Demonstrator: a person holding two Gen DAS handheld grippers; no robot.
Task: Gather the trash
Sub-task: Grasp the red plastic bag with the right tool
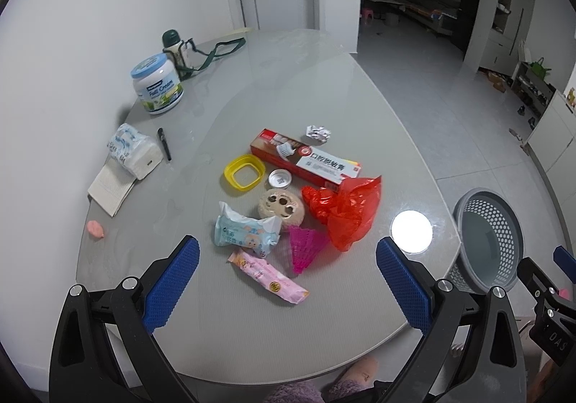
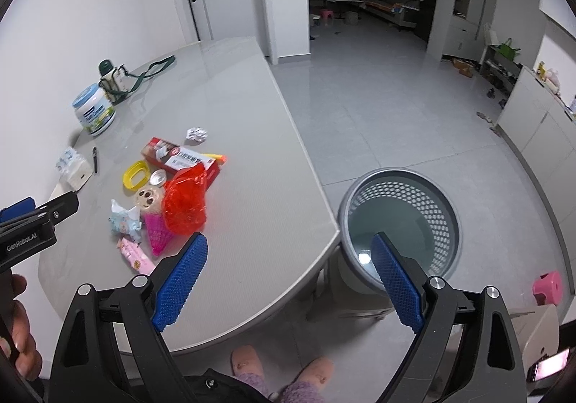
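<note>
I am holding both pairs of fingers apart and empty. The left gripper [image 1: 288, 280] is facing the pink wrapper [image 1: 268, 275], lying diagonally at frame centre; the right gripper [image 2: 288, 280] is nearer the basket [image 2: 446, 212], lower right.

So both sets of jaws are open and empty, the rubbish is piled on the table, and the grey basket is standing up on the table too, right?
Not quite. The grey basket stands on the floor beside the table, not on it; the right wrist view shows this clearly. The rest holds: the left gripper and right gripper have their jaws open and empty, and the rubbish, such as the red plastic bag, lies on the table.
</note>
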